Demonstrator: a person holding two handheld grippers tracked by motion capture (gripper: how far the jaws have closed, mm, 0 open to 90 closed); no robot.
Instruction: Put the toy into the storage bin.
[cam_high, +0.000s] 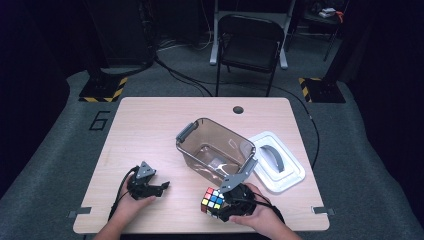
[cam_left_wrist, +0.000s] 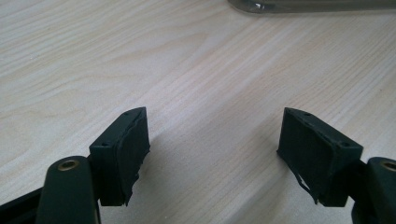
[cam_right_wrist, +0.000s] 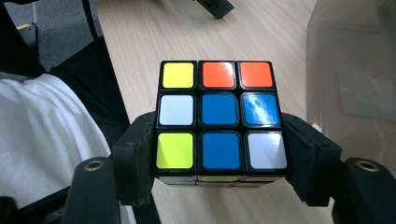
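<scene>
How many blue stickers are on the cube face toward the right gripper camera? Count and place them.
3 on the cube: the centre square, the middle-right square and the bottom-middle square. The other faces may hide more.

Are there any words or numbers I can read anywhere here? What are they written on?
"6": a big dark number on the grey floor mat, just left of the table's far left corner.
Puzzle cube, held in the right tongs: plain coloured squares, no writing.
Clear container: a pale sticker shows inside, too blurred to read.
White lid: no writing visible.
</scene>
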